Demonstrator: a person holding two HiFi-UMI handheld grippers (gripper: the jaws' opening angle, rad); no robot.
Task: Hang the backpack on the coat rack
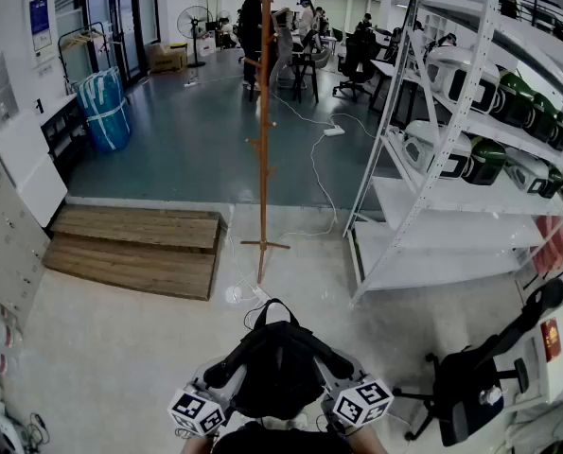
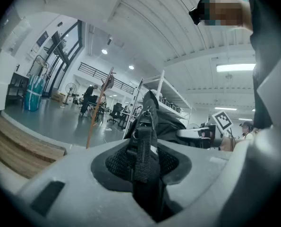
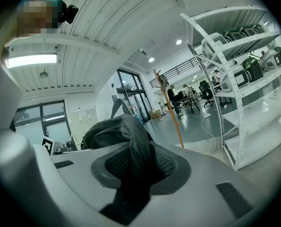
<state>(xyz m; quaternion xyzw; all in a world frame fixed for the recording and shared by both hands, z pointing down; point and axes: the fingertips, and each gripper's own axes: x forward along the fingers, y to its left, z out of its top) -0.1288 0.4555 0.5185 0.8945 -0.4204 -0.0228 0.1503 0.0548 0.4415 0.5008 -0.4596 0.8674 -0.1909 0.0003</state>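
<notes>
The black backpack hangs low and near, in the middle of the head view, carried between both tongs above the pale floor. The left tongs are clamped on a narrow webbing strap of the bag: the strap runs straight down between the mesh pads and is pinched there. The right tongs are clamped on a wider padded strap, which folds over and drops between their pads. The bag's bulk bulges up beyond each pair of tongs, and its top loop stands above it in the right gripper view.

The rack, a thin wooden pole on spread feet, stands upright farther off, straight ahead of the bag and well apart from it. A white cable trails along the floor just right of it. Low wooden steps lie to the left of the rack, white shelving rises to its right, and a black chair stands near right, beside the right tongs.
</notes>
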